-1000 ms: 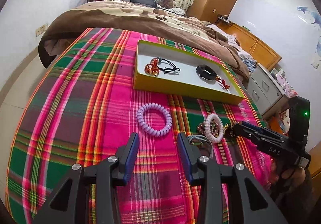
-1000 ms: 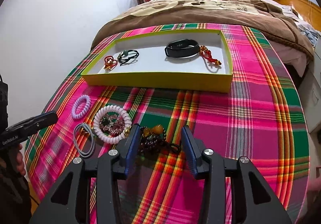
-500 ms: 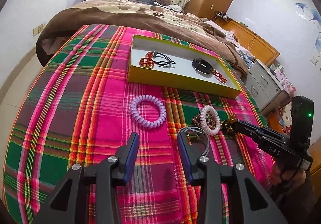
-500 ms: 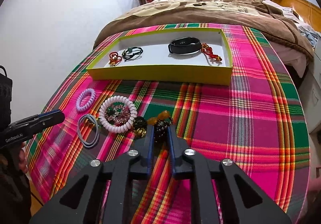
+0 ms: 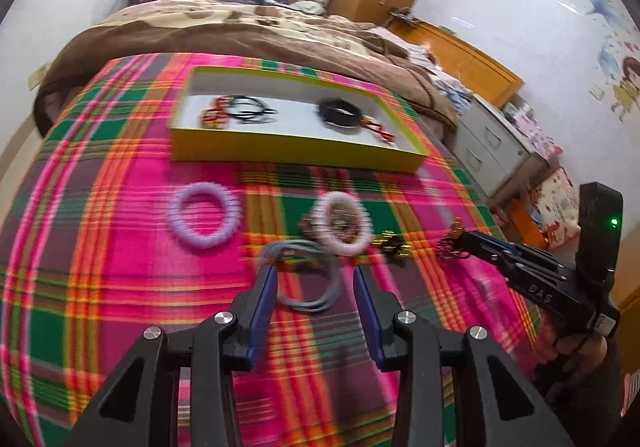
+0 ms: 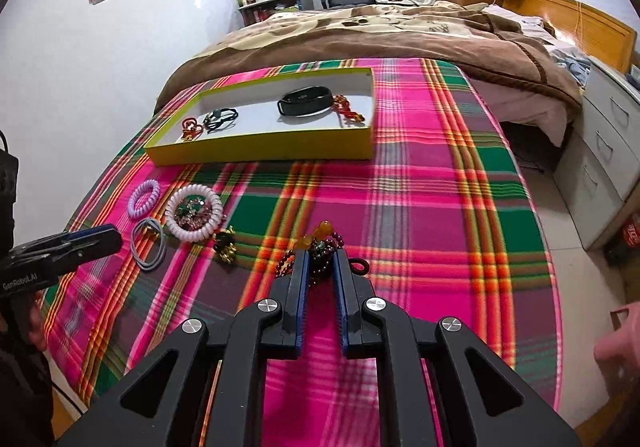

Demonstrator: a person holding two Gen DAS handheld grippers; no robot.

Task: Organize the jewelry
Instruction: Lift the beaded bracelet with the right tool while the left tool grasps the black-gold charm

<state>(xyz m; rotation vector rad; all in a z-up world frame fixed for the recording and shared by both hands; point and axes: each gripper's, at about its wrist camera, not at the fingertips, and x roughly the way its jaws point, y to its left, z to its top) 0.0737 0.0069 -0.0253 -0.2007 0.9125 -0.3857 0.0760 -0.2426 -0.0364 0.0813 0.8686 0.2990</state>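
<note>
My right gripper point(image 6: 322, 261) is shut on a dark red bead bracelet point(image 6: 320, 243) with amber beads, just above the plaid cover; the left wrist view shows this gripper point(image 5: 456, 243) with the beads point(image 5: 448, 249) at its tip. My left gripper point(image 5: 314, 275) is open, and grey hair ties point(image 5: 308, 283) lie just past its fingertips. Beside them lie a purple spiral tie point(image 5: 204, 215), a pale pink spiral tie point(image 5: 342, 223) around a brooch, and a small gold and black piece point(image 5: 394, 245). The yellow box point(image 6: 260, 151) holds a black band point(image 6: 306, 101) and smaller pieces.
The plaid cover point(image 6: 420, 207) lies on a bed, with a brown blanket point(image 6: 380, 35) behind the box. Grey drawers point(image 6: 600, 167) stand off the bed's right side. A hand point(image 6: 616, 343) shows at the right edge.
The right gripper closed on the bead bracelet and carried it right, away from the other pieces. The left gripper, still open, shifted right so the grey hair ties lie before its fingers.
</note>
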